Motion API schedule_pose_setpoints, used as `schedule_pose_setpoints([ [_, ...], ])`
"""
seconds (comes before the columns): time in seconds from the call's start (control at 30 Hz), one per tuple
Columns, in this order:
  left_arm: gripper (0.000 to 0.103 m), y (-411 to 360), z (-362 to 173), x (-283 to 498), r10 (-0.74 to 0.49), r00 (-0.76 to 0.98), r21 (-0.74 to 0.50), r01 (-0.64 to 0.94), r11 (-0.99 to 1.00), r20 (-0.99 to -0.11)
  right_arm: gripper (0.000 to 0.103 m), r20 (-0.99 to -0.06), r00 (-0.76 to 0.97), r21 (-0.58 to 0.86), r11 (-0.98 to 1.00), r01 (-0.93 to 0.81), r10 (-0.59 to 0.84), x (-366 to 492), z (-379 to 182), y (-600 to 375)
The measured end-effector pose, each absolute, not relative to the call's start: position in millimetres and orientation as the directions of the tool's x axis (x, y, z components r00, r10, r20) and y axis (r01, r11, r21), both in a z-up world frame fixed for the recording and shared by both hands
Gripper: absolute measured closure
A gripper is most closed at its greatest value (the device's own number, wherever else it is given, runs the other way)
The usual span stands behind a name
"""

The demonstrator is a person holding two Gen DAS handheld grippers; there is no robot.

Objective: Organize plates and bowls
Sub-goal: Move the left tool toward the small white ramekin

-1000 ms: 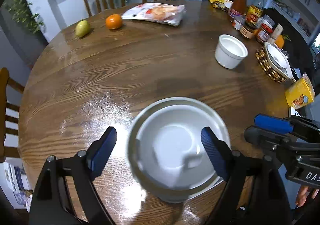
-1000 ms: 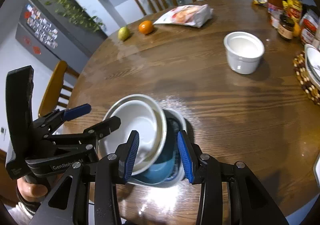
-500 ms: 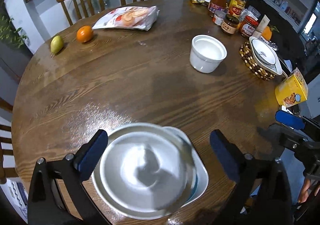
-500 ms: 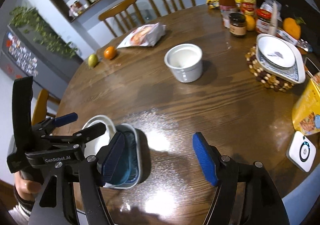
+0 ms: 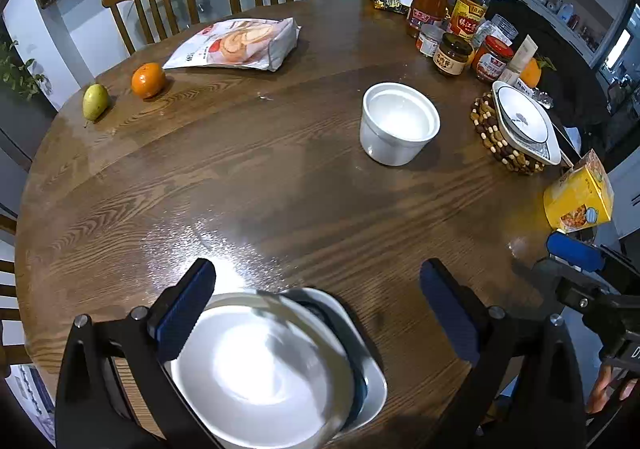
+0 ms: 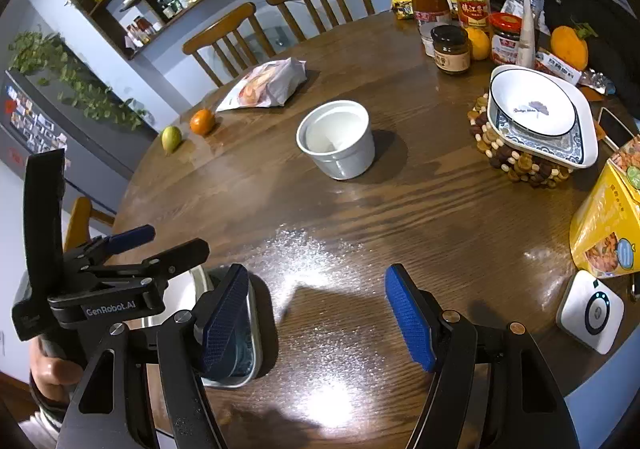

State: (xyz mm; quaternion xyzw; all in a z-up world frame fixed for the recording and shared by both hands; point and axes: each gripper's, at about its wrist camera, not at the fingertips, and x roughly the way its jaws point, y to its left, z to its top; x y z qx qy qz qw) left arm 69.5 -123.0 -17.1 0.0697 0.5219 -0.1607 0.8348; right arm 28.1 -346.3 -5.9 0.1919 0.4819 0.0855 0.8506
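Observation:
A white bowl (image 5: 264, 373) sits nested in a blue-lined dish (image 5: 360, 369) at the near table edge, between and below the fingers of my open, empty left gripper (image 5: 316, 313). In the right wrist view the dish (image 6: 240, 353) lies just left of my open, empty right gripper (image 6: 316, 313), partly hidden by its left finger. A deep white bowl (image 5: 398, 123) stands alone at mid-table, also in the right wrist view (image 6: 336, 143). A round white bowl nested in a square patterned dish (image 6: 536, 113) rests on a beaded trivet (image 6: 512, 161) at the right.
Round wooden table (image 5: 260, 185). A pear (image 5: 95, 102), an orange (image 5: 148, 79) and a snack bag (image 5: 240, 45) lie at the far left. Bottles and jars (image 5: 452, 25) stand at the far right. A yellow box (image 6: 608, 225) and a white device (image 6: 592, 311) are near the right edge.
Both grippers have drawn back from the stacked bowl and dish and opened wide. The right gripper, earlier closed around the stack's rim, has swung right toward the table's middle.

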Motion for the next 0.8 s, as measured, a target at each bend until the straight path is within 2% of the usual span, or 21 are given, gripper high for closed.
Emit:
schedule_pose_setpoints([
  [0.47,0.001,-143.1,-8.6,82.7,-0.193,0.423,-0.053,0.322,0.945,-0.885,0.031,-0.773,0.533,0.426,0.904,0.035,0.344,35.5,-4.7,-369.1],
  [0.8,0.001,-157.6,18.6,114.0,-0.191,0.497,-0.051,0.281,0.958,-0.847,0.031,-0.770,0.539,0.417,0.909,0.017,0.343,62.8,0.2,-386.1],
])
